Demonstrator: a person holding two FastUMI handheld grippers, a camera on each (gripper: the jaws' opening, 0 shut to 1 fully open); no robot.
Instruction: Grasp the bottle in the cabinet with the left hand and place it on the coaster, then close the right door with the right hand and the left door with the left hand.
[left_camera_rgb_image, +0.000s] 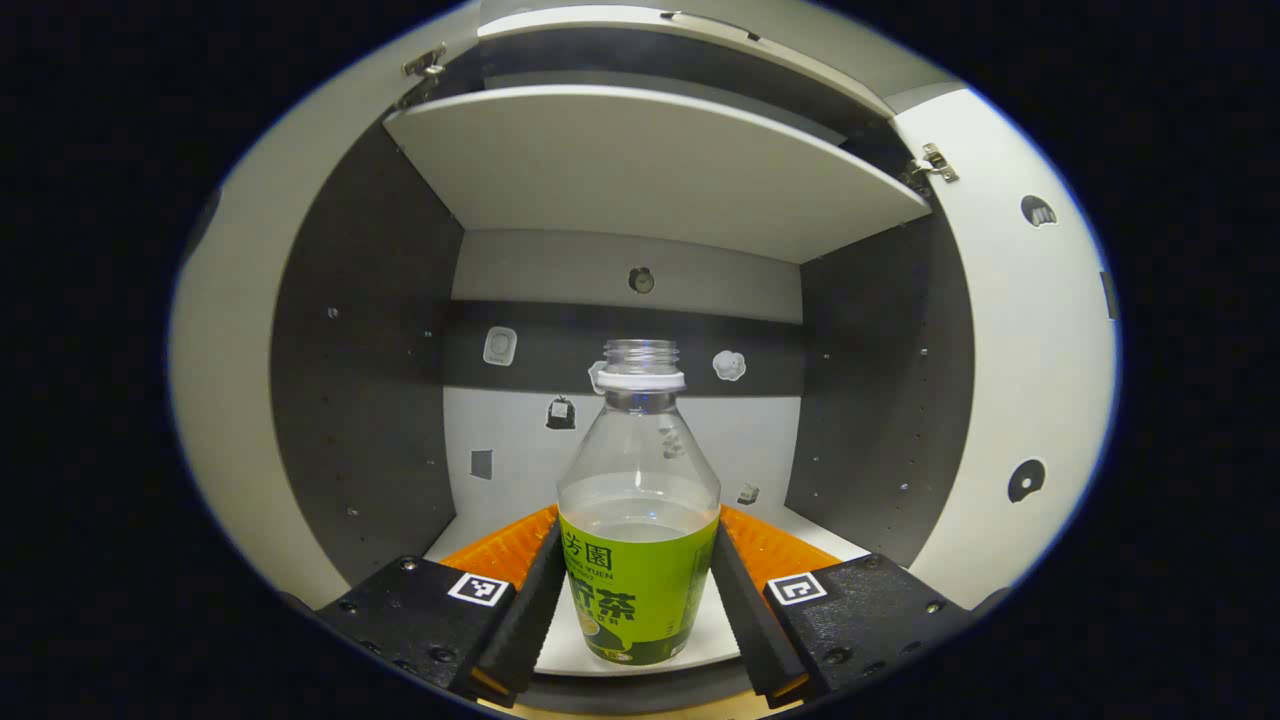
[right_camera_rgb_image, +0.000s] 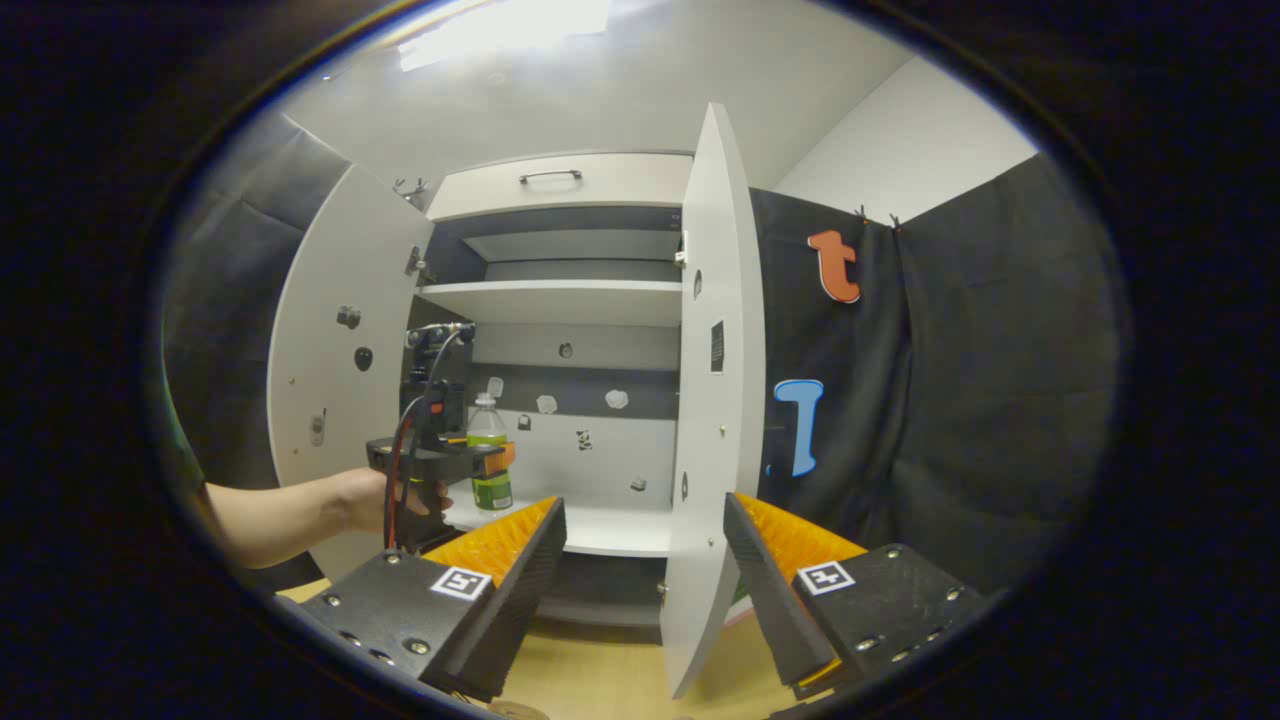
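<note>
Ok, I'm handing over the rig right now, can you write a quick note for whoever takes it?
Left claw: fingers on both sides of the bottle, which stands on the cabinet's lower shelf; not lifted.
Right claw: open, holding nothing, with the right door's edge between its fingers.
Both doors are open; left door is swung wide.
Left to do: bottle onto the coaster, then right door, then left door.

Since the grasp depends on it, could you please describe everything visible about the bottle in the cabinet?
The bottle is clear plastic, uncapped, with a white neck ring and a green label round its lower half. It holds a little pale liquid and stands upright on the cabinet's white lower shelf, under another shelf. The left gripper has a finger on each side of the label, seemingly touching it; the right gripper view shows it there too.
</note>
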